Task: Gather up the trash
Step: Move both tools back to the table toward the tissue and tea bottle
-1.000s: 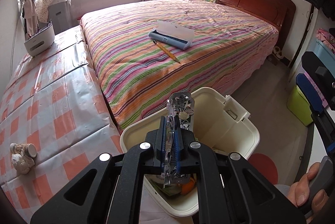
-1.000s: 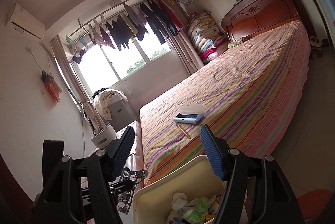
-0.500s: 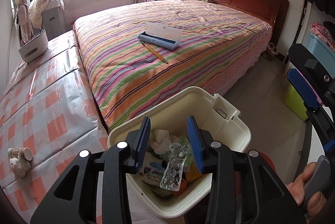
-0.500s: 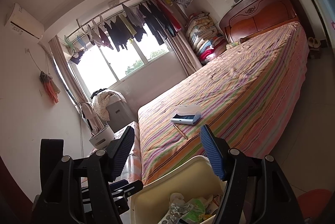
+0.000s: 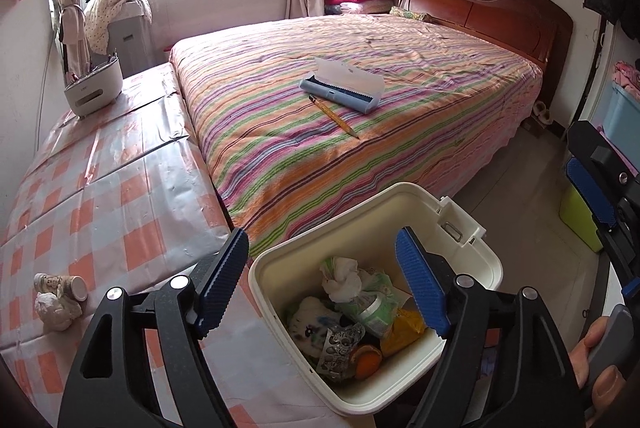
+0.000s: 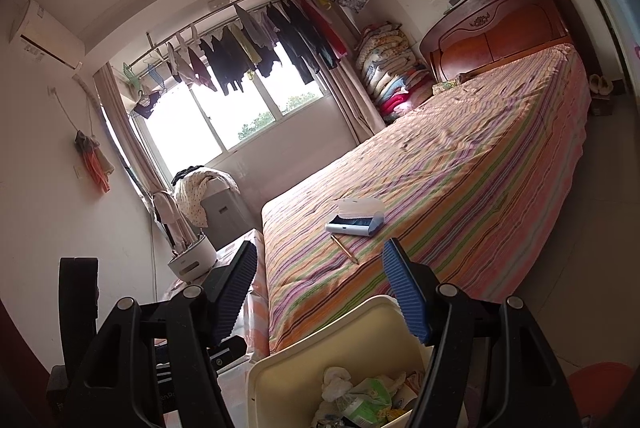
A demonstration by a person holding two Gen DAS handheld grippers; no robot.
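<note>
A cream trash bin [image 5: 472,260] stands below my left gripper [image 5: 322,278], beside the bed. It holds crumpled tissue [image 5: 340,276], wrappers and a silver foil blister pack [image 5: 336,348]. My left gripper is open and empty above the bin. My right gripper [image 6: 318,292] is open and empty, above the bin's near rim [image 6: 320,332]. Crumpled paper and a small overturned cup [image 5: 60,296] lie on the checkered table at left.
A striped bed [image 5: 360,100] carries an open blue pencil case [image 5: 340,88] and a pencil [image 5: 334,116]. A checkered table [image 5: 100,180] holds a white holder [image 5: 94,84]. The right gripper's tool [image 5: 592,196] shows at the right edge. A green bin [image 5: 576,220] stands on the floor.
My left gripper opened and let go of the foil blister pack, which dropped into the bin. The left gripper then opened wider. The right gripper stayed open and shifted only slightly.
</note>
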